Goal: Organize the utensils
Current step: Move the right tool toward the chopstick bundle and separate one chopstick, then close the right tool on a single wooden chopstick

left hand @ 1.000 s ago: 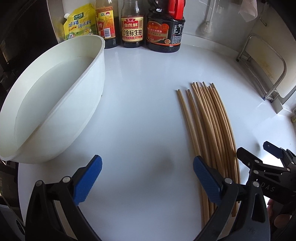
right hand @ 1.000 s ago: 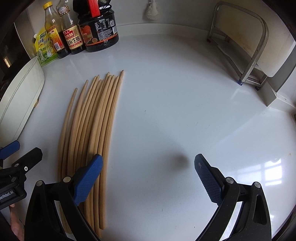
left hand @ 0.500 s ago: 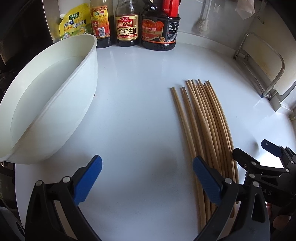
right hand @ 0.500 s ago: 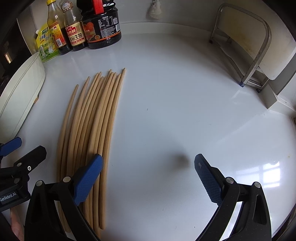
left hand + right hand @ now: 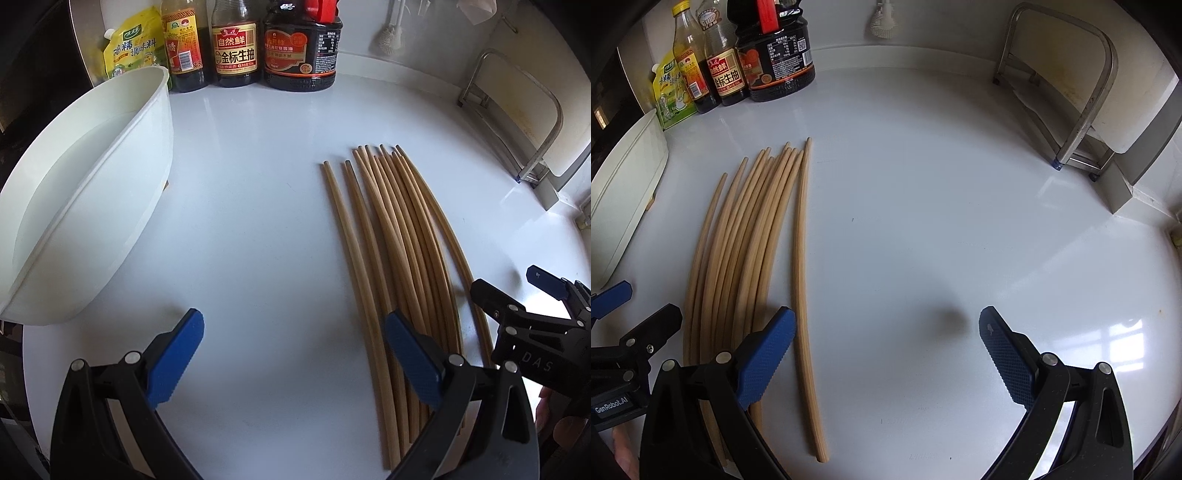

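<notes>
gaping tools (image 5: 295,354) (image 5: 886,354) beside chopsticks (image 5: 746,251)

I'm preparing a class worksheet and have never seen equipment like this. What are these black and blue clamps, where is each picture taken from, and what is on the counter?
A person holds two hand-held grippers; a camera on each looks along its jaws. One view shows the left gripper, the other the right gripper. Both stand open and hold nothing. On the white countertop lie the loose tan wooden chopsticks, beside a white plastic basin. Dark sauce bottles stand at the back, and a metal rack at the right.
</notes>
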